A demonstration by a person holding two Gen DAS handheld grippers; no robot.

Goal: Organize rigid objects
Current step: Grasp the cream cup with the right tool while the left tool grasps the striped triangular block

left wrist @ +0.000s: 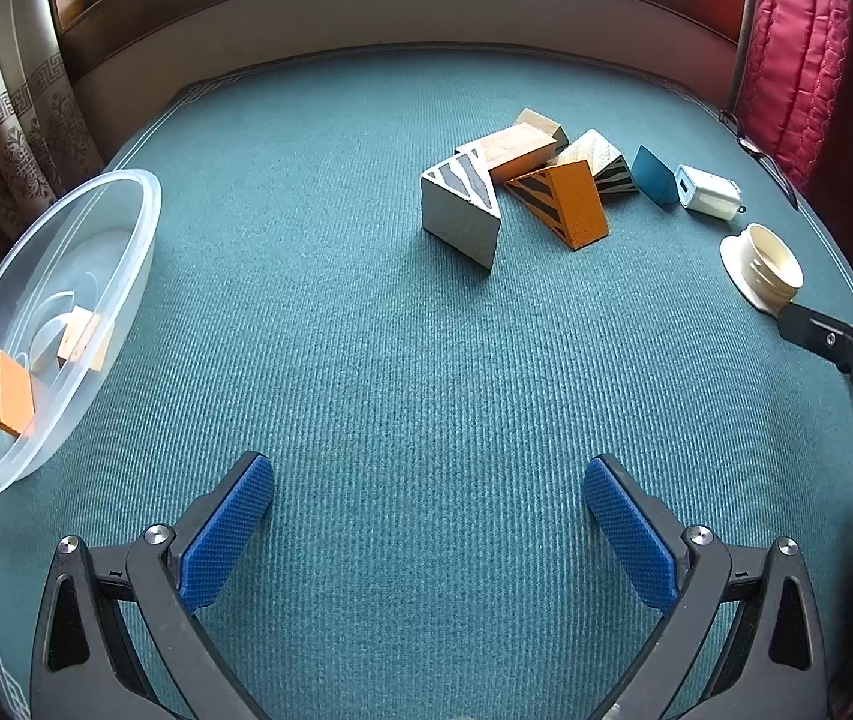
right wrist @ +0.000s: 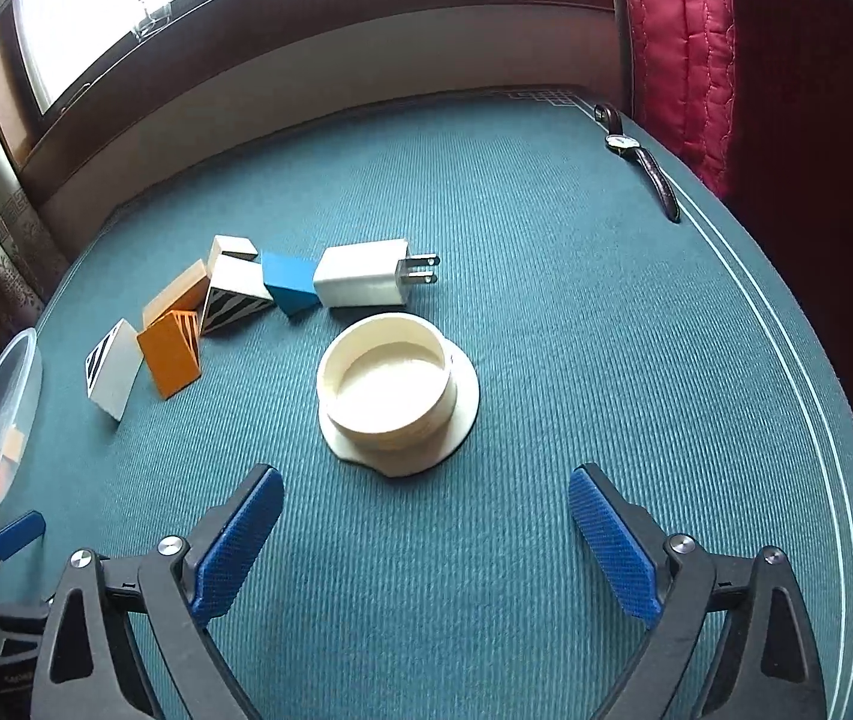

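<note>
Beside blocks, charger point(right wrist: 360, 282) prongs point right.

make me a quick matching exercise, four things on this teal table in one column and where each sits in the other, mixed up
Things:
1. wristwatch
2. cream ring
3. clear bowl
4. white charger

Places:
A. holding an orange block, far left
B. straight ahead of the open right tongs
C. table's far right edge, by the red cushion
D. touching the blue block

Pairs: 1-C, 2-B, 3-A, 4-D
</note>
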